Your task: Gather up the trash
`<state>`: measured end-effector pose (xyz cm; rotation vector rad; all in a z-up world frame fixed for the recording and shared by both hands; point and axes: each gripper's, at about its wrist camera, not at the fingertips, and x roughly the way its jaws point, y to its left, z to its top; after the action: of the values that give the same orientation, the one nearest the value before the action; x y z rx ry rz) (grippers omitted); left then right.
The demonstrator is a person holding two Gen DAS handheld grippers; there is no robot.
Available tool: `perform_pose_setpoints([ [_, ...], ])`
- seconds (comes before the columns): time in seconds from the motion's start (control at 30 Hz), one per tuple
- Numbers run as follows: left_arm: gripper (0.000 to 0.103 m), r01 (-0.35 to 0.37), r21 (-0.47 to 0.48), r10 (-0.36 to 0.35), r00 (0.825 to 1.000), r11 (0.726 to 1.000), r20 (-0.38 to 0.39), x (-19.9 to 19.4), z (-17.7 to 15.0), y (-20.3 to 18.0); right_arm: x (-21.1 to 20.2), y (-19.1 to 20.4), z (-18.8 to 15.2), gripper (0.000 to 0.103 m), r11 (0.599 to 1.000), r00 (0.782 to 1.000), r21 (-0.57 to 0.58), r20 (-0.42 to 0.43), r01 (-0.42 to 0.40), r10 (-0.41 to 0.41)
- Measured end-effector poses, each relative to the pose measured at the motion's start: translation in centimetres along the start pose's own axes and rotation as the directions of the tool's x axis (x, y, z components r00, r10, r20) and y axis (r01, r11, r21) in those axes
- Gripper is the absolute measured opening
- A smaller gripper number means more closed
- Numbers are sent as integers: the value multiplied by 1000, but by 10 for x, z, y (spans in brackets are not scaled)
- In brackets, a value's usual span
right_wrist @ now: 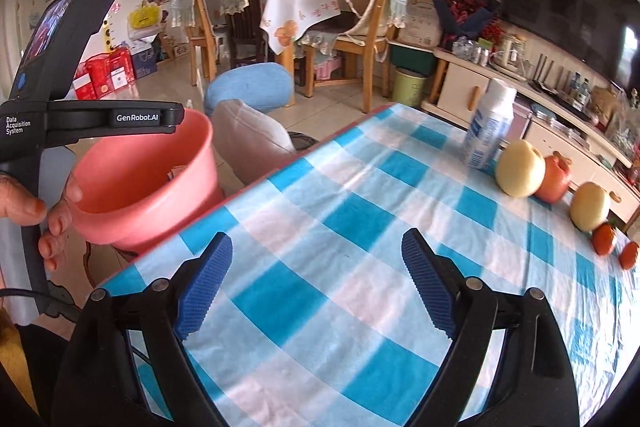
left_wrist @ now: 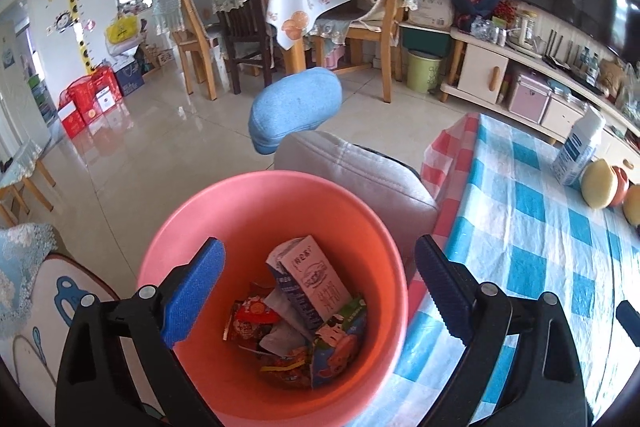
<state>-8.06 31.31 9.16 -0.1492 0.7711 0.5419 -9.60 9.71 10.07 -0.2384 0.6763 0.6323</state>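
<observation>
A pink trash bin (left_wrist: pixel 192 239) stands beside the table, below my left gripper (left_wrist: pixel 320 279). Inside it lie a white and blue milk carton (left_wrist: pixel 312 279), red snack wrappers (left_wrist: pixel 252 319) and a green cartoon packet (left_wrist: pixel 340 343). The left gripper is open, with nothing between its blue pads. In the right wrist view the pink bin (right_wrist: pixel 152 187) shows at the left, under the left device held by a hand (right_wrist: pixel 48 211). My right gripper (right_wrist: pixel 316 279) hovers open over the blue checked tablecloth (right_wrist: pixel 360 219), holding nothing.
On the table's far right stand a white and blue carton (right_wrist: pixel 488 127), two pale yellow fruits (right_wrist: pixel 520 169), a red fruit (right_wrist: pixel 554 179) and small oranges (right_wrist: pixel 604 239). A grey and blue chair (left_wrist: pixel 320 131) stands behind the bin. Dining chairs and a TV cabinet lie beyond.
</observation>
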Motion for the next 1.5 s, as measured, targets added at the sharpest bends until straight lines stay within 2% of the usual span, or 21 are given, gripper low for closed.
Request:
perform_pose_setpoints([
  [0.3, 95, 86, 92, -89, 996, 992, 28, -12, -13, -46, -33, -47, -34, 90, 994, 997, 72, 2, 80, -81],
  [0.53, 95, 142, 197, -156, 986, 970, 55, -26, -25, -85, -62, -77, -54, 90, 985, 989, 107, 51, 136, -142],
  [0.63, 95, 152, 219, -171, 983, 964, 70, -34, -28, -99, -72, -89, -62, 90, 982, 987, 126, 67, 140, -149],
  [0.77, 95, 203, 221, -225, 971, 954, 77, -43, -33, -114, -83, -103, -68, 90, 977, 982, 141, 78, 158, -170],
  [1.2, 95, 289, 338, -332, 940, 896, 75, -76, -63, -184, -122, -139, -89, 90, 958, 958, 149, 114, 247, -264],
  [1.33, 95, 313, 352, -356, 932, 882, 64, -85, -73, -202, -139, -153, -94, 90, 947, 947, 175, 132, 269, -293],
  [1.5, 95, 309, 367, -359, 930, 877, 73, -100, -83, -220, -161, -170, -100, 91, 932, 932, 217, 157, 289, -326],
])
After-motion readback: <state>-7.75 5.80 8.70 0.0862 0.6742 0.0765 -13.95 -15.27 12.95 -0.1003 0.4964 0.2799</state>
